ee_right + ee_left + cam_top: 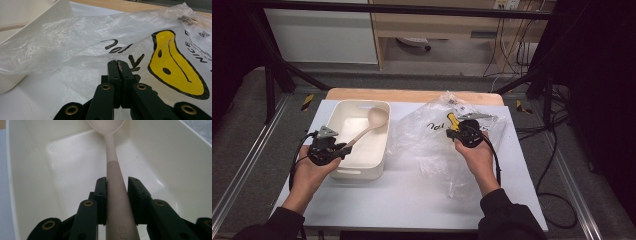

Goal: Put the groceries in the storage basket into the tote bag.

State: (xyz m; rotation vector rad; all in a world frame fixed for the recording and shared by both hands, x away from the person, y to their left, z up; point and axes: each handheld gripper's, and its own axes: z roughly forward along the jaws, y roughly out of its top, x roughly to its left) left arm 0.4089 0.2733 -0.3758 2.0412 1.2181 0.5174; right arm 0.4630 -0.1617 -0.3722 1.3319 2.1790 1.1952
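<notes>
While my left gripper (117,195) clamps its fingers on the spoon (368,126) handle, its long axis runs away over the white bin (343,172), bowl end farthest. My right gripper (119,75) fingers are shut, pinching the plastic bag (105,45) on the desk (412,200).

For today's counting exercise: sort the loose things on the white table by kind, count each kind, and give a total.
Tub: 1
Spoon: 1
Plastic bag: 1
Total: 3
</notes>
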